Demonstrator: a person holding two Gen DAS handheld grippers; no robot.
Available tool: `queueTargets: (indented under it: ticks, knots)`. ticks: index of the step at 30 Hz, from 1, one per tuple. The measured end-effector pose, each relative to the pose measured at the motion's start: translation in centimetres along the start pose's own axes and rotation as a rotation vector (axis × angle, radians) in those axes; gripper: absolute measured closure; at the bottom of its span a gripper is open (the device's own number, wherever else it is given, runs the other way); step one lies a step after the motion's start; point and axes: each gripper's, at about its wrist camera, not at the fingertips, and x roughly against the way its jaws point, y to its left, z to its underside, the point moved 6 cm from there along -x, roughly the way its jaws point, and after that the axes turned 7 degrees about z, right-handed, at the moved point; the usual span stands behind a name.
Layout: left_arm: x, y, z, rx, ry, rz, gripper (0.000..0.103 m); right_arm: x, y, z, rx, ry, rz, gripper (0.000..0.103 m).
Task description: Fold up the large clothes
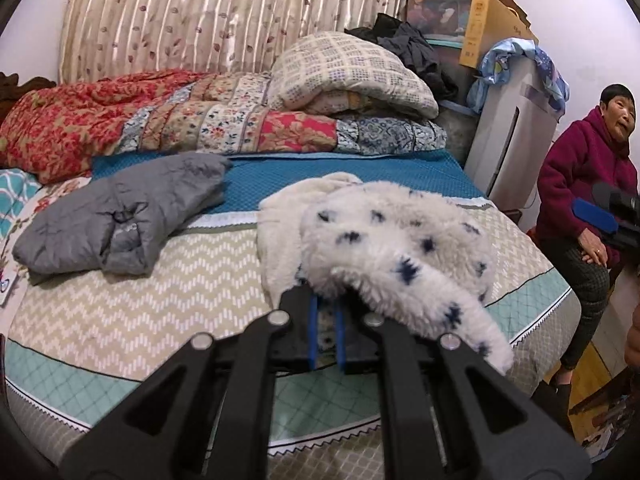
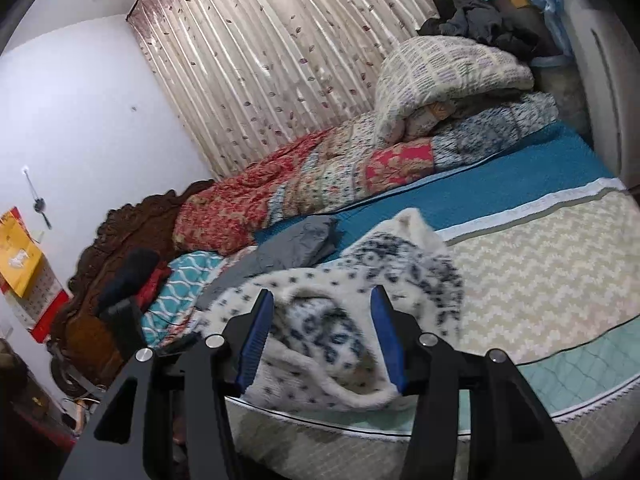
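A white fleece garment (image 1: 384, 240) with dark blue star spots lies bunched near the front of the bed. My left gripper (image 1: 328, 320) is shut on an edge of it, and a fold drapes over the right finger. In the right wrist view the same fleece garment (image 2: 320, 360) spreads under my right gripper (image 2: 320, 292). That gripper stands open, its blue pads (image 2: 256, 332) wide apart above the cloth and not pressing on it. A folded grey garment (image 1: 120, 216) rests further back on the left.
The bed (image 1: 160, 292) has a zigzag cover and a blue sheet (image 1: 360, 176). Folded quilts (image 1: 200, 120) and a pillow (image 1: 348, 72) are stacked by the curtain. A person in a maroon top (image 1: 576, 184) sits at the right beside a white appliance (image 1: 516, 140).
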Motion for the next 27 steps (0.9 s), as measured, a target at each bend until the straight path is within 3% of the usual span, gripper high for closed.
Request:
queueTargets:
  ticks: [4,7,12,21,27]
  knots:
    - [0.3,1.8,-0.1,0.036,0.0,-0.027,0.096,1.6,-2.9,1.7,0.03,-0.014,0.104,0.039]
    - [0.7,3.3,0.5,0.051,0.011,-0.044,0.096,1.1,-5.9,3.9,0.065,0.041,0.222,0.039]
    - [0.4,4.3,1.7,0.069,0.039,-0.053,0.096,-2.1,-9.0,7.9,0.021,0.17,0.254,0.039]
    - [-0.3,4.1,1.4,0.092,0.04,-0.02,0.096,-7.0,-5.9,14.7,0.155,0.359,0.298,0.039]
    - [0.2,3.9,0.1,0.067,0.023,-0.019,0.096,-8.6,-3.8,16.8,0.345,0.36,0.357,0.034]
